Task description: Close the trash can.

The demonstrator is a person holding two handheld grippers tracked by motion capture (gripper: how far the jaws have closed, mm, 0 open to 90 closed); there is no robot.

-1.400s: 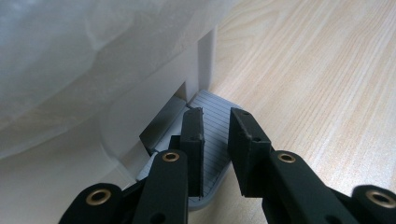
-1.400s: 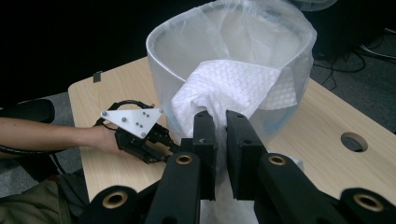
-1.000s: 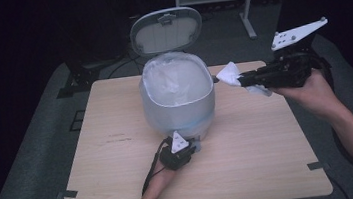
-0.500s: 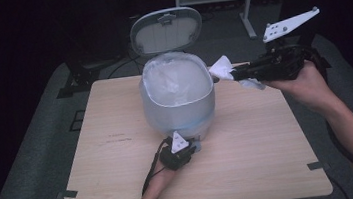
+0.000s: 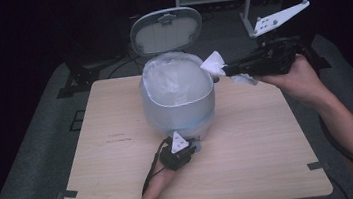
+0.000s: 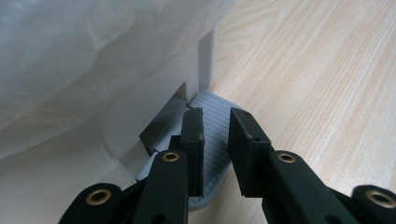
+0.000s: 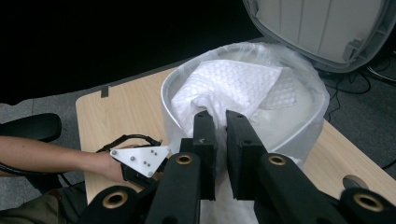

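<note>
Holding a white paper towel (image 5: 213, 65) pinched tight in its closed jaws, the right gripper (image 5: 229, 70) has it at the rim of the pedal bin (image 5: 180, 111) on the table (image 5: 250, 146) — it looks very light, soft and floppy, so a pinch in the bunched-up middle should keep it from slipping or tearing. It is crumpled and bumpy, with one corner sticking up and the rest hanging down. The left gripper (image 6: 215, 140) has its jaws nearly shut with nothing between them — they press on the grey ribbed pedal (image 6: 212, 116), and the lid (image 5: 166, 30) stands open.
</note>
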